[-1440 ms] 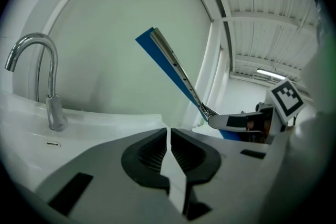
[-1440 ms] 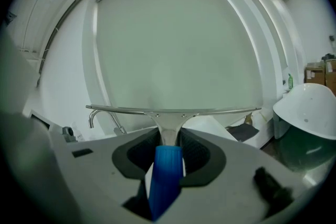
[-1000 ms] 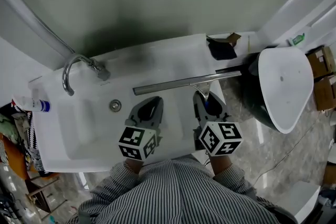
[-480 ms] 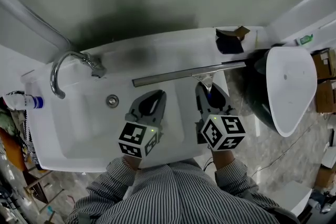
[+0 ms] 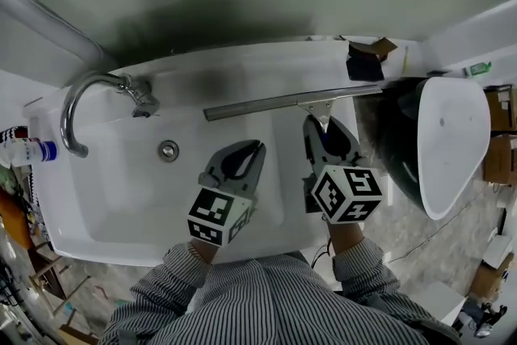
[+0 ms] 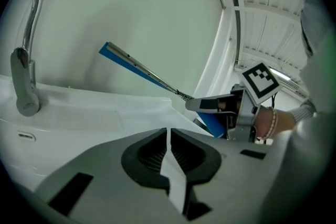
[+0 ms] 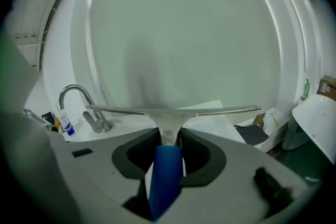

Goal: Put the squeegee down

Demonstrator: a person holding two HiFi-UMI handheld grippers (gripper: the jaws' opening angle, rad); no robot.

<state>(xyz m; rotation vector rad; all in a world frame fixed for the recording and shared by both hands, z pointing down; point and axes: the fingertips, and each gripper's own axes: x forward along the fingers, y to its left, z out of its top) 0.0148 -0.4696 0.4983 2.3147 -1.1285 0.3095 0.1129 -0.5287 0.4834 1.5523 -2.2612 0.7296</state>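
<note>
We have the right gripper (image 7: 169, 136) clamped on the squeegee (image 7: 168, 115) by its blue handle (image 7: 165, 176), which runs straight out between the jaws along their own line. Just past the tips, the metal neck spreads into the blade (image 7: 220, 110). The blade's long axis lies crosswise to the gripper, reaching out to both sides. Below and just beyond it is the sink's back ledge (image 5: 242, 73); we cannot tell whether they touch. We judge the set-down lies ahead and downward. The left gripper (image 6: 168, 136), alongside, has its jaws together on nothing and is the farther of the two from the blade.
</note>
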